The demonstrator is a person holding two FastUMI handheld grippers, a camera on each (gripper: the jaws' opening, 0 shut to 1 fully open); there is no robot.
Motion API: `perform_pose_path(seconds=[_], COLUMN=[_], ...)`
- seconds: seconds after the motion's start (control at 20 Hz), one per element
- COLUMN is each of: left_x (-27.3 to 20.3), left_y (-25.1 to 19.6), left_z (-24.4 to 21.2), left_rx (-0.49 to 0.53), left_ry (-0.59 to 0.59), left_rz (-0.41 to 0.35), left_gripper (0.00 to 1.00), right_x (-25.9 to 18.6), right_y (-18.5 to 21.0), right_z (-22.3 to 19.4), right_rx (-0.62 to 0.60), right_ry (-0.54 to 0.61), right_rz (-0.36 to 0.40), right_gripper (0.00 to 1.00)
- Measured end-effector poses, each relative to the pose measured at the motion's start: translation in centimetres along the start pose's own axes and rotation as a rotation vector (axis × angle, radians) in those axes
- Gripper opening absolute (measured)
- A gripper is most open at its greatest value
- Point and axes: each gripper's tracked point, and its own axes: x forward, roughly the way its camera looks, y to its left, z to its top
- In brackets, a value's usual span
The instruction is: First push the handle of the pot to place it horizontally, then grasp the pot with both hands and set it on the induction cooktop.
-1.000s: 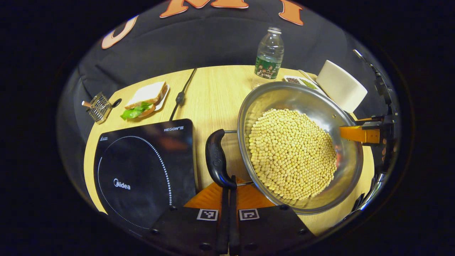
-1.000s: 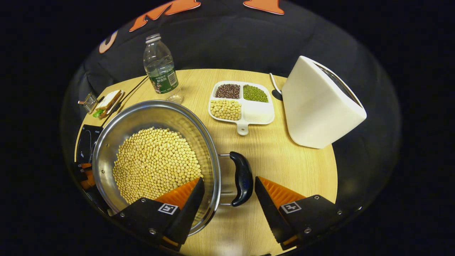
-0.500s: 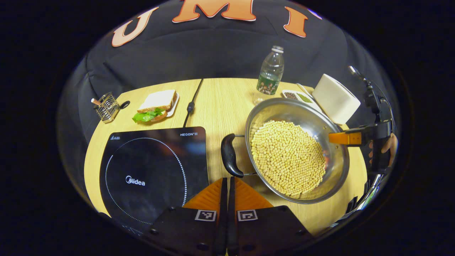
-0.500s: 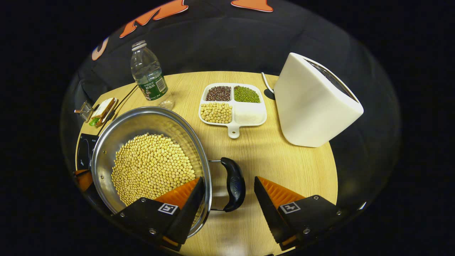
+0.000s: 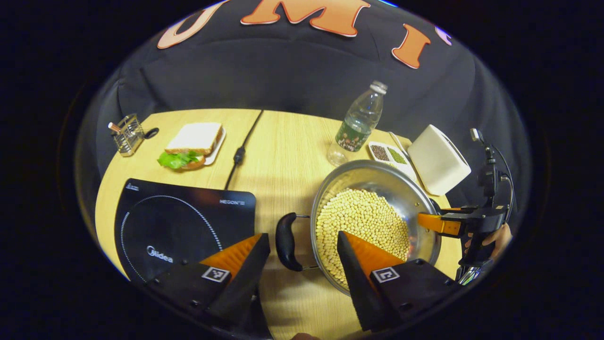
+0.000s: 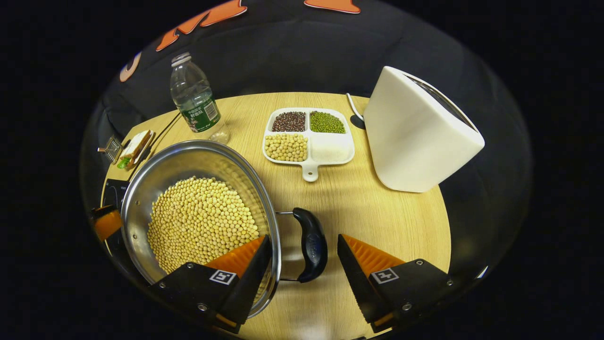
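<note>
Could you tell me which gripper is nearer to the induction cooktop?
Left. The left gripper hangs open beside the induction cooktop; the right gripper is at the pot's far handle.

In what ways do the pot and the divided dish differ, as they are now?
The pot is round shiny metal; the divided dish is white and squarish. The pot holds one heap of pale beans; the dish keeps dark, green and pale fillings in separate compartments. The pot has a black loop handle; the dish has a short white tab. Both rest on the wooden table.
</note>
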Motion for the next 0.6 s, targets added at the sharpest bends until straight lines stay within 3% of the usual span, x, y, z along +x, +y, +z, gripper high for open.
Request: perform_pose_path(seconds=[0.3,0.45,0.6], left_x=[2.9,3.7,4.3], left_y=[-0.4,0.1,1.1], left_z=[-1.2,-1.1,-1.2], left_rx=[0.000,-0.013,-0.009], left_ry=[0.063,0.060,0.052], left_rz=[0.012,0.047,0.093], left_gripper=[0.98,0.95,0.83], right_x=[0.6,1.0,1.1], right_y=[0.7,1.2,1.1], right_z=[-0.2,-0.4,-0.3], right_rx=[0.009,0.018,0.018], right_ry=[0.014,0.022,0.014], right_rz=[0.026,0.040,0.039], right_gripper=[0.87,0.76,0.72])
